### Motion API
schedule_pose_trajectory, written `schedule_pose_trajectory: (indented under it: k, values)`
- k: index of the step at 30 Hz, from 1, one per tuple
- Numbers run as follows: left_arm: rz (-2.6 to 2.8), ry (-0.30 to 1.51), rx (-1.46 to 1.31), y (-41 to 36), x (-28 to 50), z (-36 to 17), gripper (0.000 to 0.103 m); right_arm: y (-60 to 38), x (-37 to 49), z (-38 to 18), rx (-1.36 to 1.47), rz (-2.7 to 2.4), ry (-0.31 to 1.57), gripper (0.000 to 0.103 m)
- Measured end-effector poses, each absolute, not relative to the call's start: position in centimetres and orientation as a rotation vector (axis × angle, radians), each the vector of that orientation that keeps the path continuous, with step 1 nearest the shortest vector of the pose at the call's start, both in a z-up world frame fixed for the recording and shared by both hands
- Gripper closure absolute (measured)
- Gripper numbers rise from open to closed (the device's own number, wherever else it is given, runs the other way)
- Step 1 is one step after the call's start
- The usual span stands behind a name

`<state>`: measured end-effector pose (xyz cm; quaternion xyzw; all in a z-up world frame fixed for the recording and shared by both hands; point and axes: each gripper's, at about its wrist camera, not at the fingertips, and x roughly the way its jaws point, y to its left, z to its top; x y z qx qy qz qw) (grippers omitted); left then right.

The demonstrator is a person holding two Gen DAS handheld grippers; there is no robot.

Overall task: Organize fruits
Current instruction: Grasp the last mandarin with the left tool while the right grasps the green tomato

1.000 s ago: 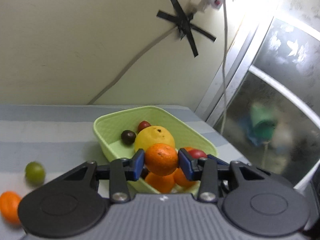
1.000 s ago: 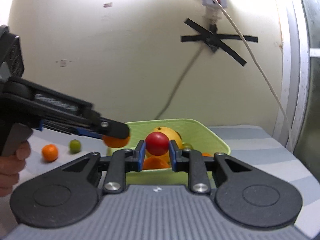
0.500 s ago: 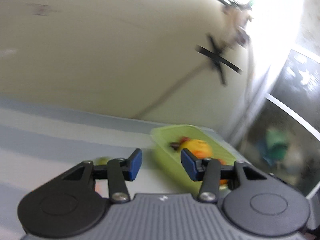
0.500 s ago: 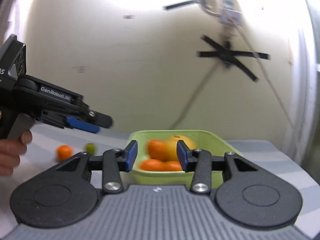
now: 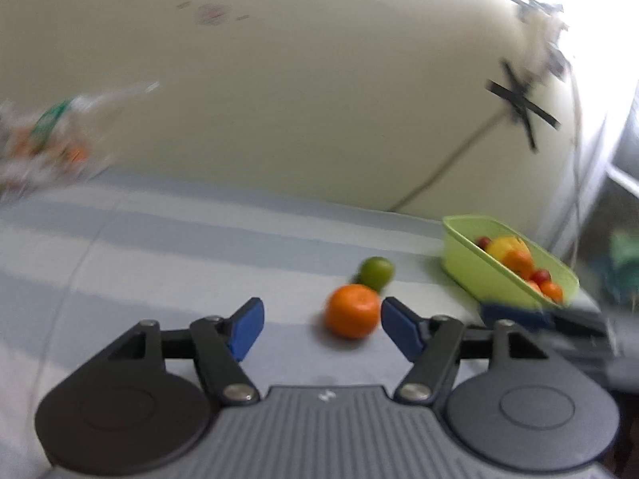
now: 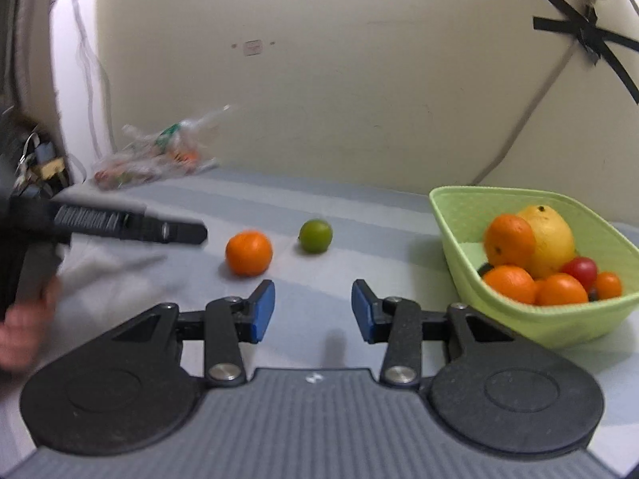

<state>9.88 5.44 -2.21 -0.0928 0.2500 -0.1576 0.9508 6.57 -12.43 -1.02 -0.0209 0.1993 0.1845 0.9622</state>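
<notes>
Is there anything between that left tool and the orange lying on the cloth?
Nothing visible. The left tool is opening, and the loose orange lies on bare striped cloth just ahead, near its right pad, untouched. The green lime sits behind the orange, not in front of it.

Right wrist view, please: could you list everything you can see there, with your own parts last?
Basket: one, light green, right side of the cloth.
Fruit in basket: four oranges, one yellow fruit, one red fruit.
Orange: one, loose on the cloth, left of the lime.
Lime: one, green, loose.
Plastic bag: one, clear, by the wall.
Tablecloth: striped blue and white.
Black tape: crossed on the wall.
Left gripper: black, opening, nothing between its fingers.
Right gripper: open, empty.
Hand: left edge.
</notes>
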Motion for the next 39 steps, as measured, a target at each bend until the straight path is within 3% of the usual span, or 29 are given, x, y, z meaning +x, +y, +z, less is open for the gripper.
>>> schedule_pose_trajectory:
  k: [7,11,13,15,24,39]
  values:
    - [-0.334,0.539,-0.035,1.5,12.4,-2.8,0.04,-11.5,12.4,0.5,0.021,0.358,0.415,0.058]
    - [-0.34,0.595,-0.079,1.7,13.5,-3.4,0.064,-11.1,15.6,-0.9,0.059,0.428,0.523,0.058]
    - [-0.347,0.593,-0.094,1.8,13.3,-3.6,0.064,-10.9,16.5,-1.7,0.077,0.44,0.567,0.059]
    - [-0.346,0.588,-0.106,1.9,13.1,-3.7,0.065,-11.2,16.2,-1.8,0.097,0.444,0.559,0.073]
    - [-0.403,0.569,-0.081,1.7,8.4,-3.9,0.065,-13.7,11.9,-1.9,0.108,0.428,0.554,0.073]
    - [-0.549,0.529,0.03,-2.6,-1.3,-4.0,0.064,-16.9,-3.4,-3.9,-0.012,0.404,0.459,0.073]
